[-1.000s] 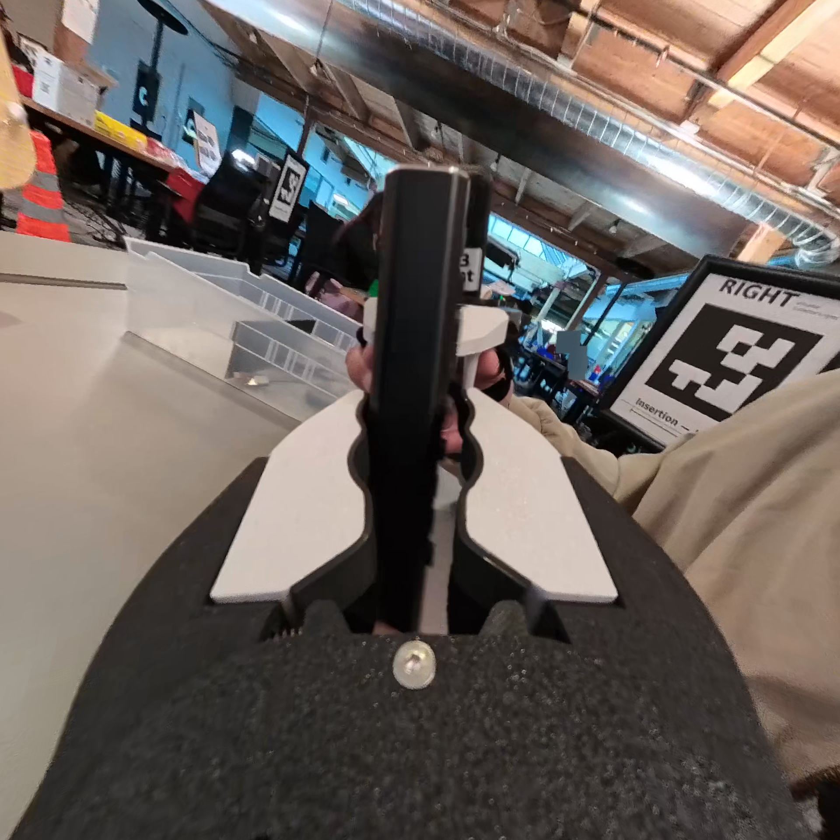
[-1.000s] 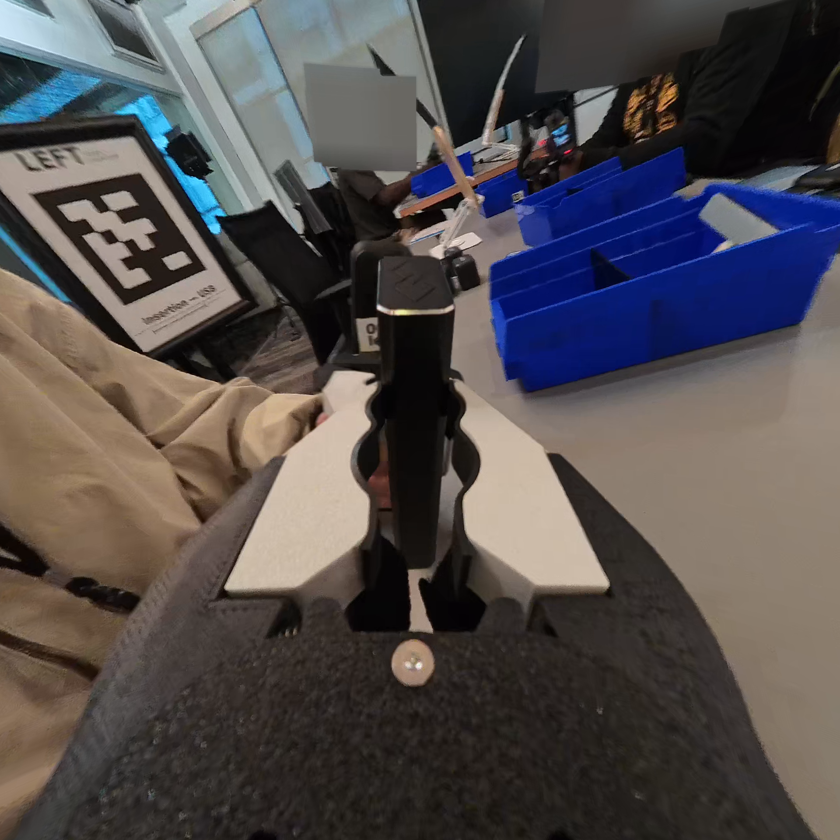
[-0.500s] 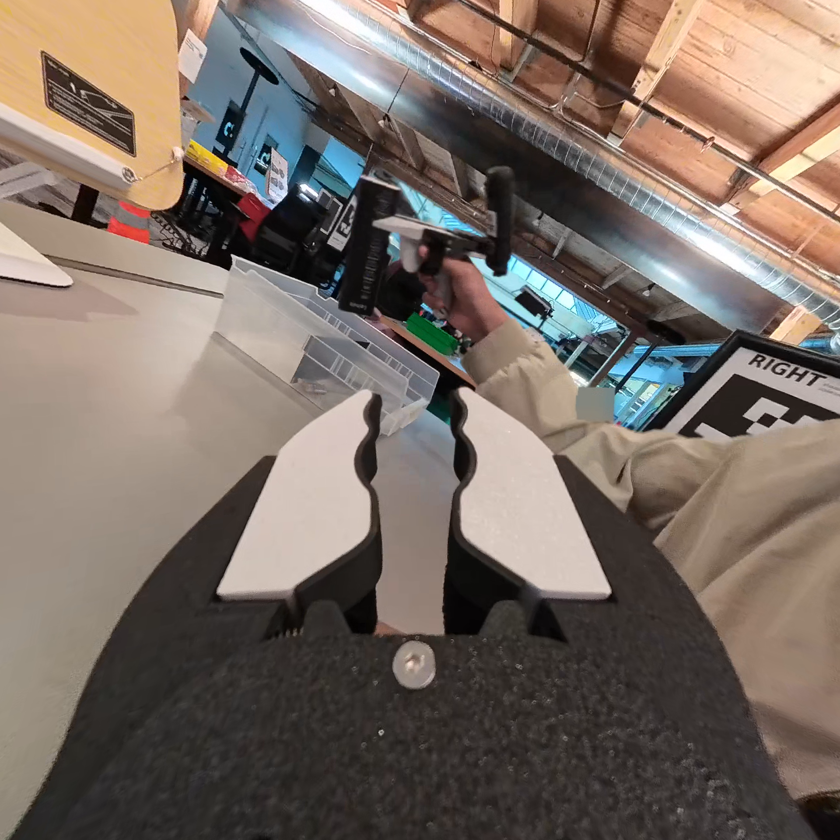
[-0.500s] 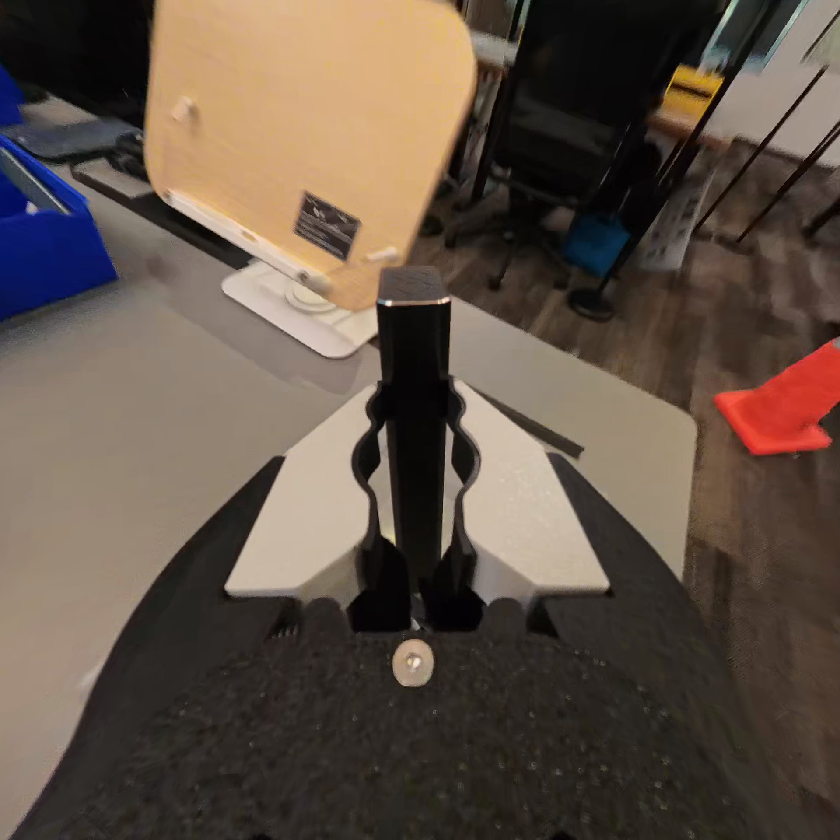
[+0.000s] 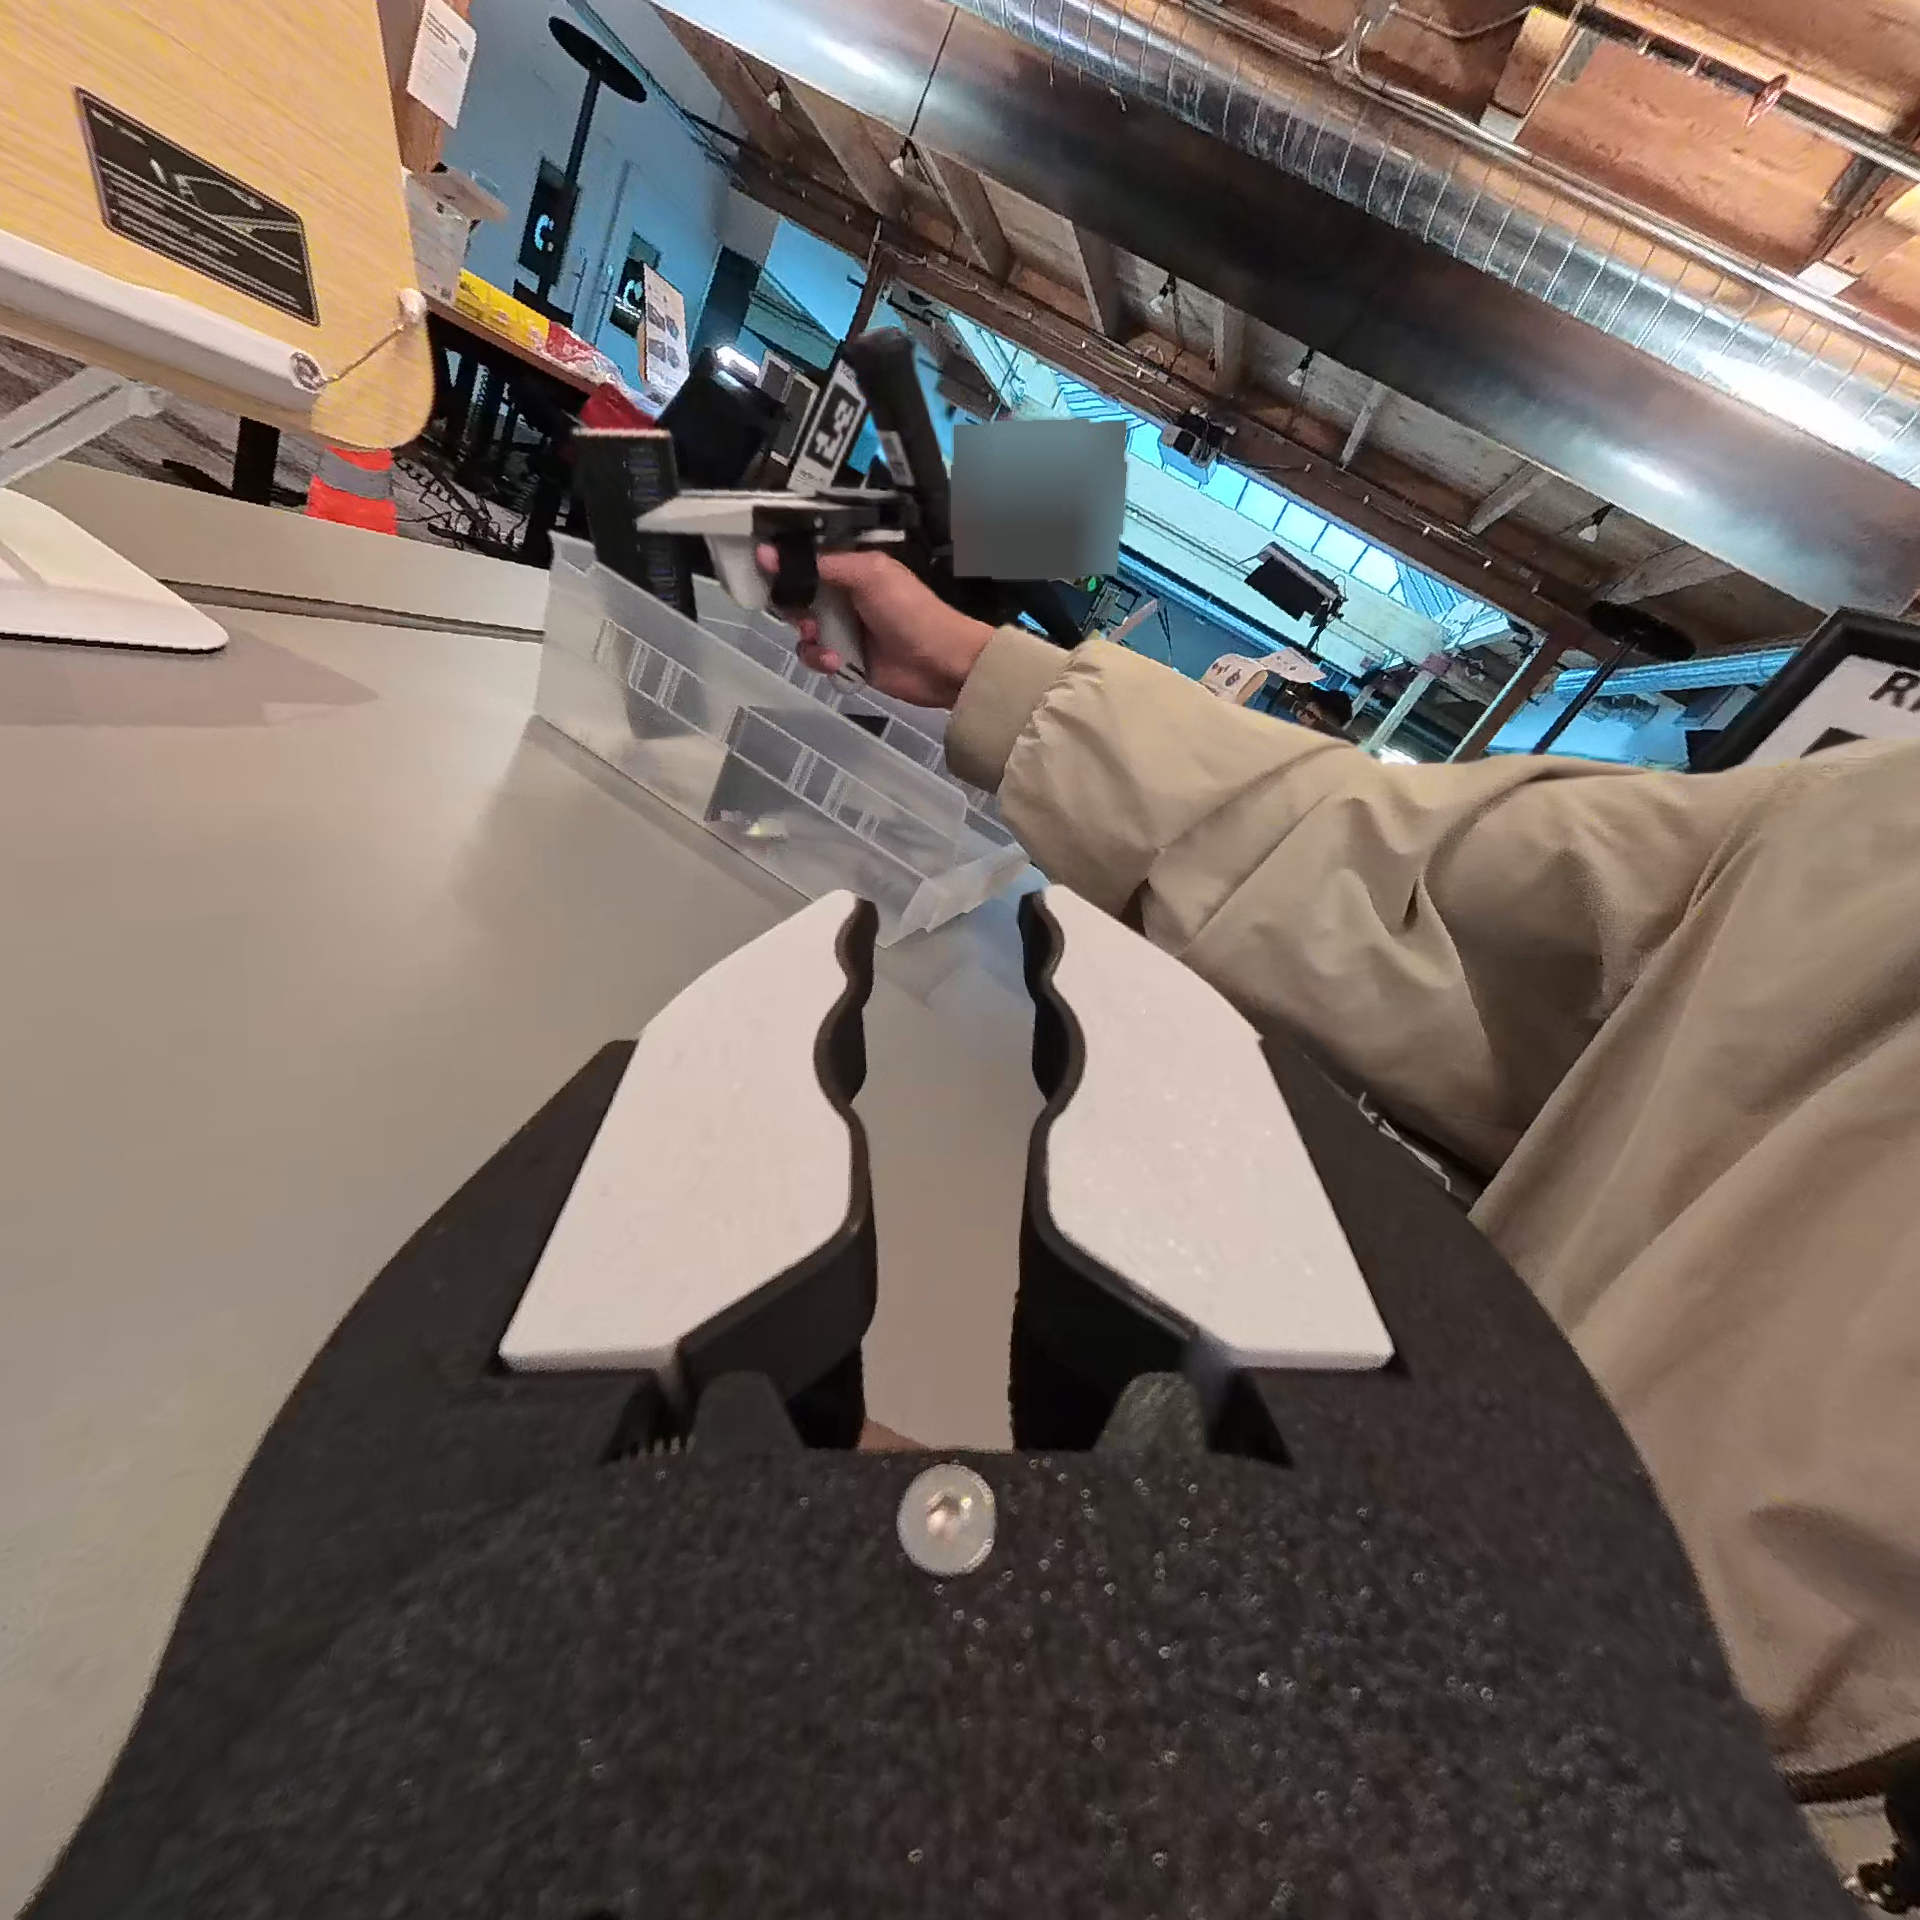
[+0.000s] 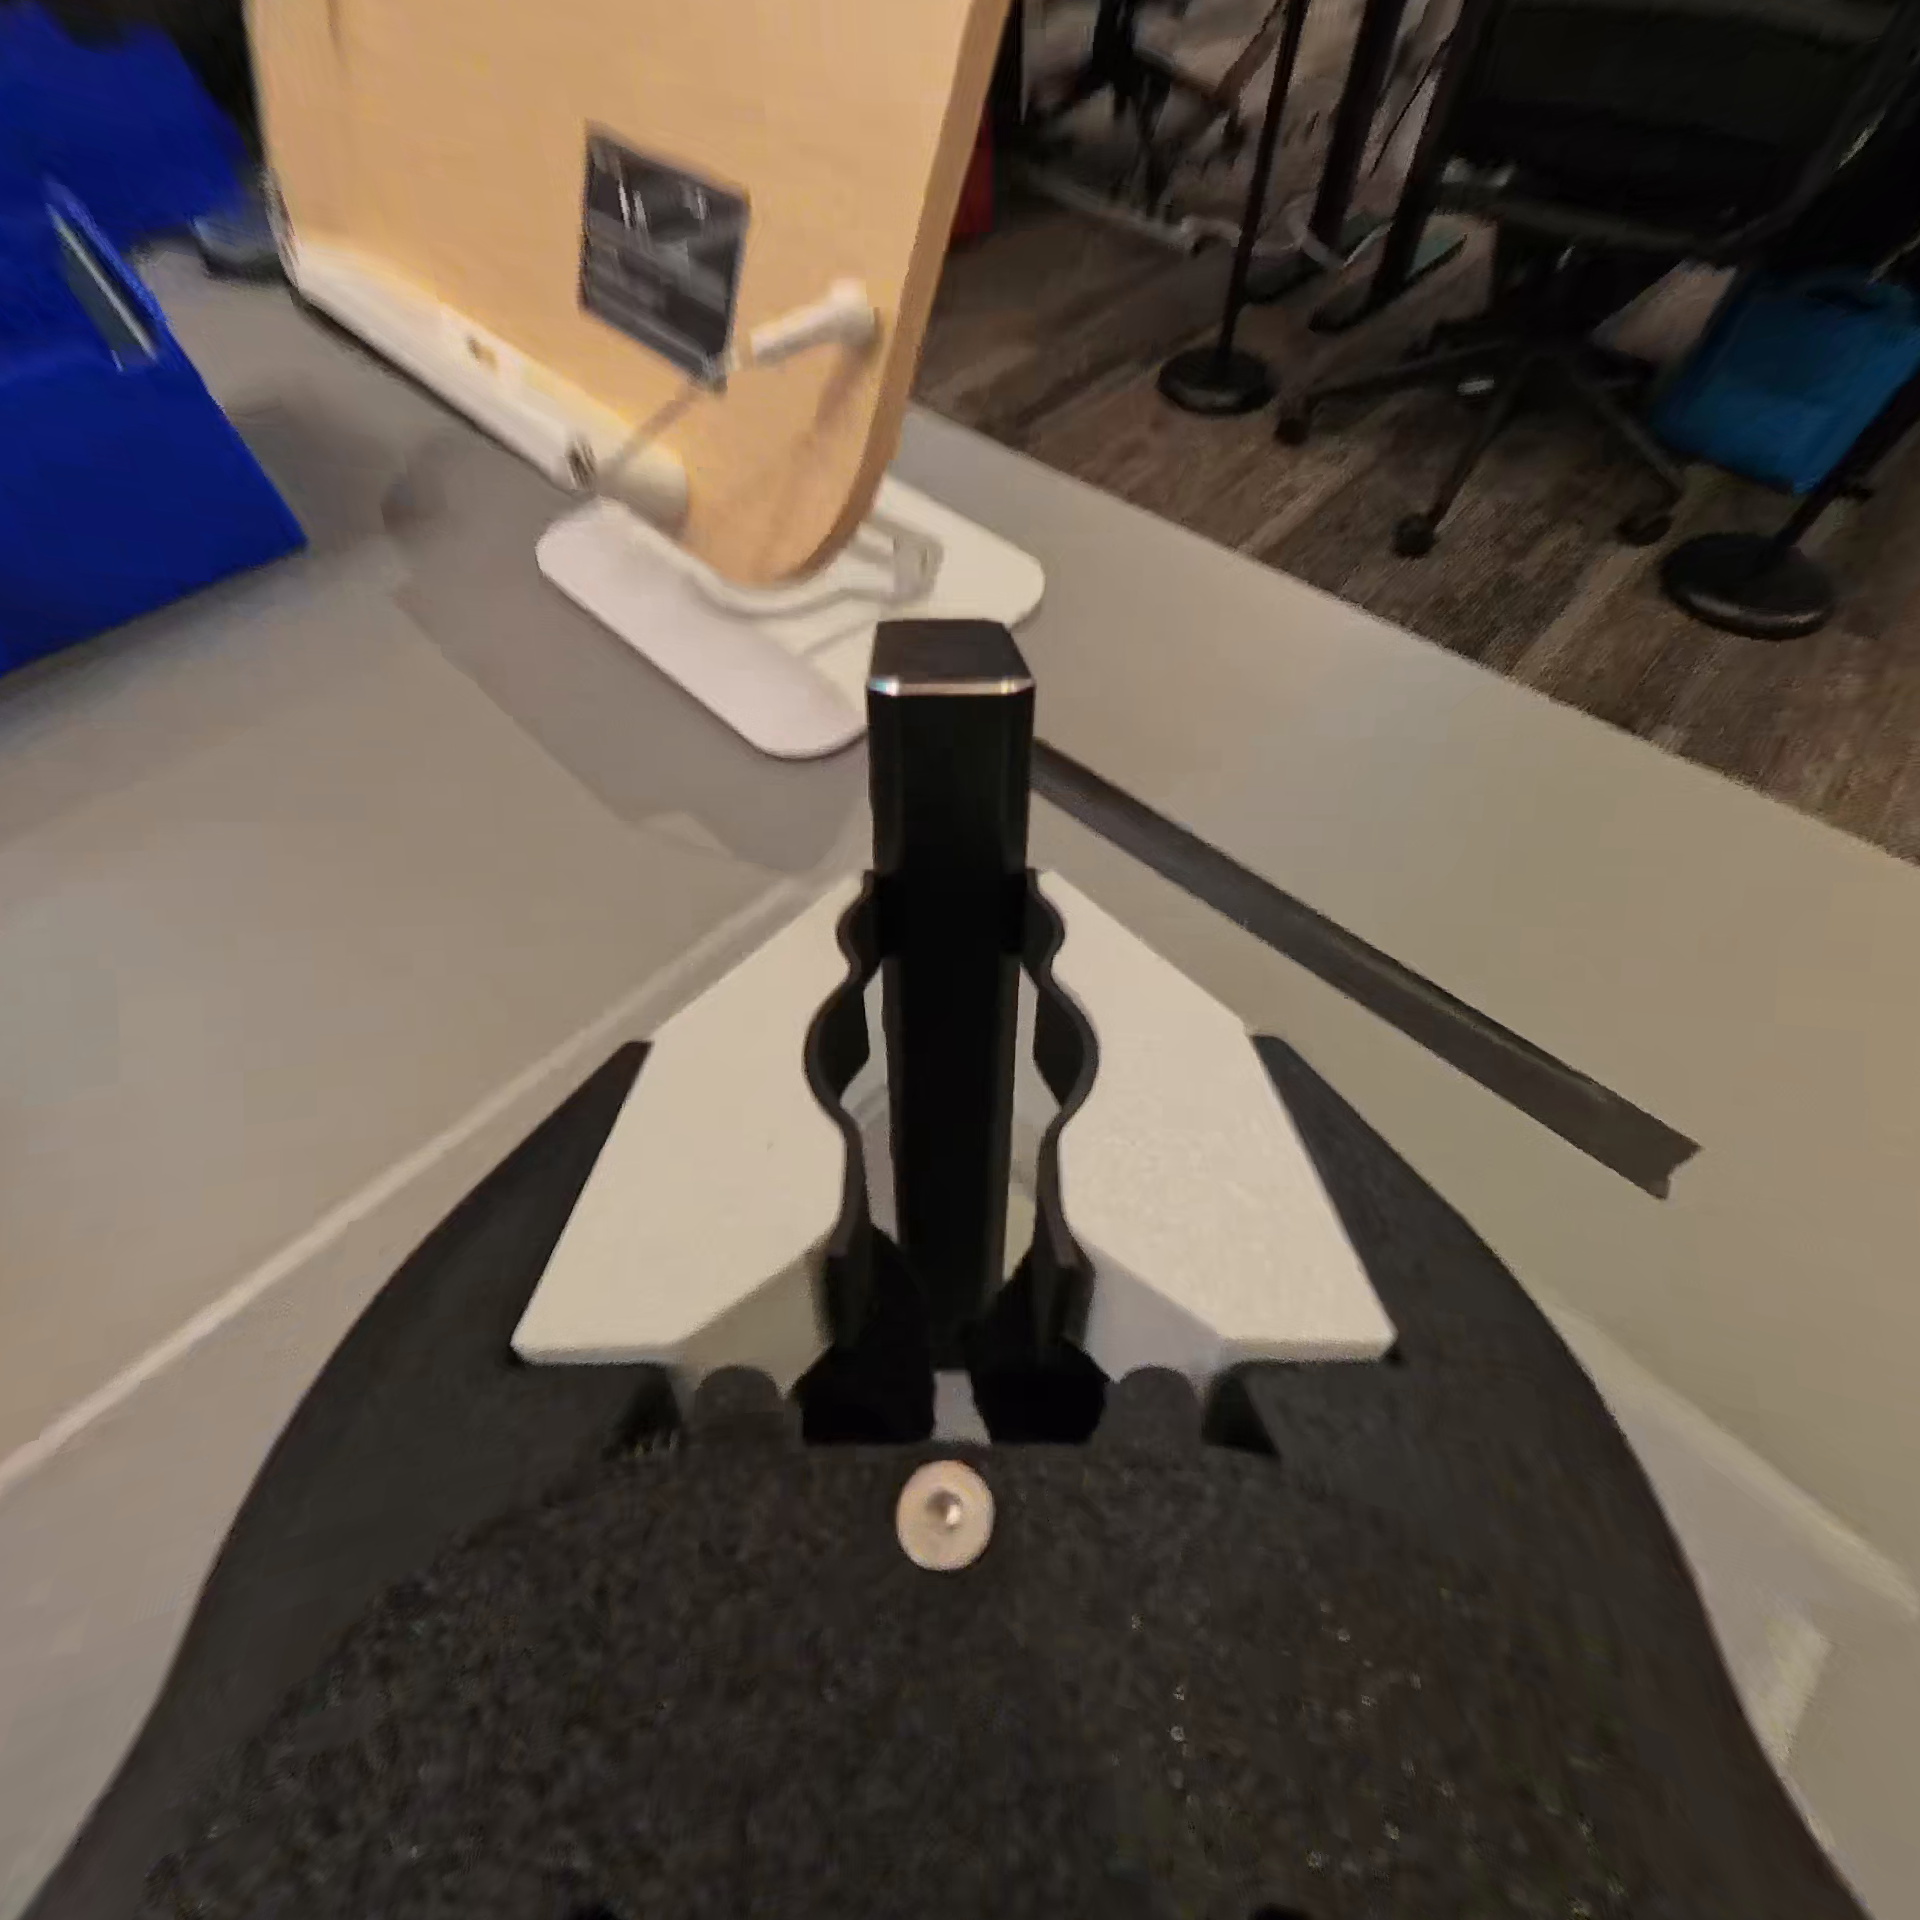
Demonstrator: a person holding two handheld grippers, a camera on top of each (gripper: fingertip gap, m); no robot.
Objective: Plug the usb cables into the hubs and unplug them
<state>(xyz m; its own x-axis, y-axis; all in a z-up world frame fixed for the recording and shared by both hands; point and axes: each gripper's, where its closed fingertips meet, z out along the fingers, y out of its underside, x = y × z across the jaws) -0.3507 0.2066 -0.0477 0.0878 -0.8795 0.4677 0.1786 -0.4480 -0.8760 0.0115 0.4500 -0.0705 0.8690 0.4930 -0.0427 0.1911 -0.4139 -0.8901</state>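
Note:
My right gripper [image 6: 951, 894] is shut on a black bar-shaped USB hub [image 6: 951, 935], which sticks out forward past the fingertips above the grey table [image 6: 312, 935]. In the left wrist view the same right gripper [image 5: 665, 514] shows farther off, held in a hand, with the hub [image 5: 629, 520] hanging upright over the clear bin [image 5: 790, 748]. My left gripper [image 5: 945, 914] is open and empty, low over the table near the bin's near corner. No USB cable is in view.
A wooden board on a white stand [image 6: 623, 260] is ahead of the right gripper; it also shows in the left wrist view [image 5: 208, 156]. A blue bin [image 6: 104, 364] sits at left. A black strip [image 6: 1351, 987] lies near the table edge. A beige sleeve [image 5: 1455, 935] crosses the right. The gap from one gripper's tips to the other's is roughly 45 cm.
My left gripper let go of the hub and opened. My right gripper carried the hub away, swung round toward the wooden board, and now holds it lower over the clear bin.

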